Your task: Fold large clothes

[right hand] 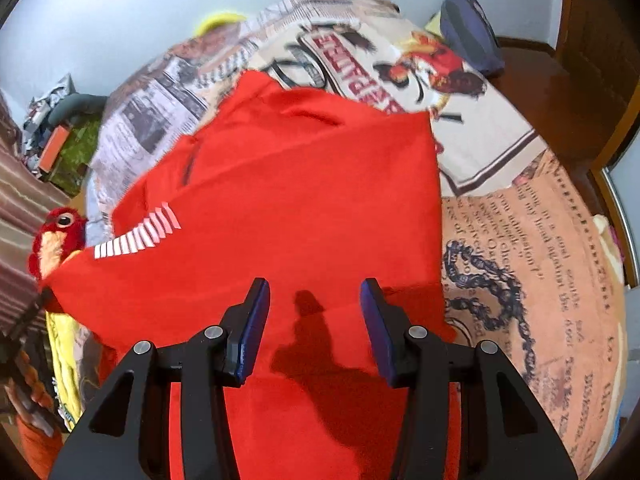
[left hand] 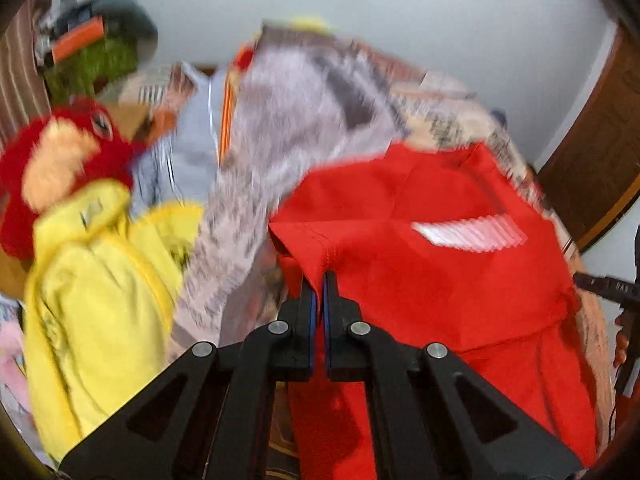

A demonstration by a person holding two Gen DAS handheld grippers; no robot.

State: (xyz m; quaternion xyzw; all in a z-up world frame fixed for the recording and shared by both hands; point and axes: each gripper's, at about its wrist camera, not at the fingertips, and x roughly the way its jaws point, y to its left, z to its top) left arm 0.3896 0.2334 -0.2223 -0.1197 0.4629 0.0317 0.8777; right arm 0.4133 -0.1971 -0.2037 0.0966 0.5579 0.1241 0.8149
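A large red garment (right hand: 304, 200) with a white striped mark lies spread on the printed bed cover. In the left wrist view my left gripper (left hand: 319, 280) is shut on a hemmed edge of the red garment (left hand: 420, 272) and lifts it; the view is blurred by motion. In the right wrist view my right gripper (right hand: 314, 292) is open and empty, hovering just above the red cloth near its right side, casting a shadow on it.
A yellow garment (left hand: 96, 280), a grey patterned garment (left hand: 280, 128) and a red plush bird (left hand: 60, 160) lie to the left. The bed cover (right hand: 520, 240) has newspaper-style print. A dark cap (right hand: 472, 28) sits at the far end. A wooden door (left hand: 592, 160) stands on the right.
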